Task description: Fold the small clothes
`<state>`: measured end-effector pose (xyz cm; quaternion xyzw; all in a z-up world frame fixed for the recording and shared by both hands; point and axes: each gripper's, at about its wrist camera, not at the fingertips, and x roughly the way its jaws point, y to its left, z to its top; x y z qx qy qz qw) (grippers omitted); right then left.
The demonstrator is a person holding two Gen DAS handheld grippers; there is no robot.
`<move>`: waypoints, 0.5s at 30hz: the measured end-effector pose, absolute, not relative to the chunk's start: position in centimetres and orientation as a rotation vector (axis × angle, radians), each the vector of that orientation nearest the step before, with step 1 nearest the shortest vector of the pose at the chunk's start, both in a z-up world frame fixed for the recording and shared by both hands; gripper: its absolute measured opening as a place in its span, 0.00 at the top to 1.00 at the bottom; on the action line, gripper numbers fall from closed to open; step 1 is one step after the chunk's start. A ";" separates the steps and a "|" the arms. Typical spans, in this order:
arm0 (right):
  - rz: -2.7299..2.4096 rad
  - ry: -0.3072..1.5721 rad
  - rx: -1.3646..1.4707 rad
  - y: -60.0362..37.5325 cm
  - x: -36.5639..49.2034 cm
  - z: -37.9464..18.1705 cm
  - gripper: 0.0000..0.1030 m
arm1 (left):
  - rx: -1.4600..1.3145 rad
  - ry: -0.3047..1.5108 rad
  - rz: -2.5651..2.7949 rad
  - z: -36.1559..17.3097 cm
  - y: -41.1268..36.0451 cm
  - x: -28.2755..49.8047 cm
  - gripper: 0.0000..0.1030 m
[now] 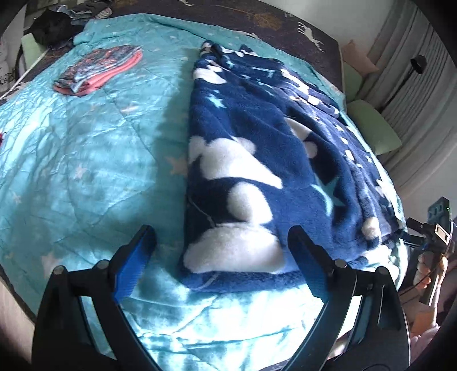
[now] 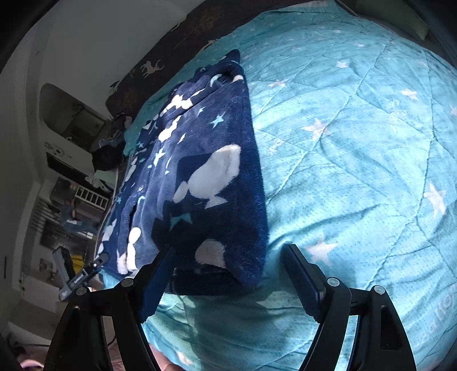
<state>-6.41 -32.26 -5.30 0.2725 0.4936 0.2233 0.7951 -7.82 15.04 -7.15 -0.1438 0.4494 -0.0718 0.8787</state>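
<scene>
A navy fleece garment (image 1: 257,159) with white clouds and stars lies folded lengthwise on a turquoise quilt (image 1: 85,159). My left gripper (image 1: 221,242) is open, its jaws on either side of the garment's near left corner, just above it. My right gripper (image 2: 228,256) is open at the garment's (image 2: 205,171) other near corner, and its left finger touches the fleece edge. The right gripper also shows in the left wrist view at the far right (image 1: 431,228). The left gripper also shows in the right wrist view (image 2: 77,274).
A folded pink and patterned garment (image 1: 97,71) lies at the quilt's far left. Dark clothes (image 1: 60,25) are piled past the quilt's far corner. A dark deer-print sheet (image 1: 285,25) borders the quilt. Green cushions (image 1: 374,128) and a curtain stand to the right.
</scene>
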 end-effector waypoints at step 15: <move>0.430 1.079 0.718 -31.2 -4.4 -7.0 0.89 | -0.273 0.895 -0.189 -4.8 14.4 -9.5 0.86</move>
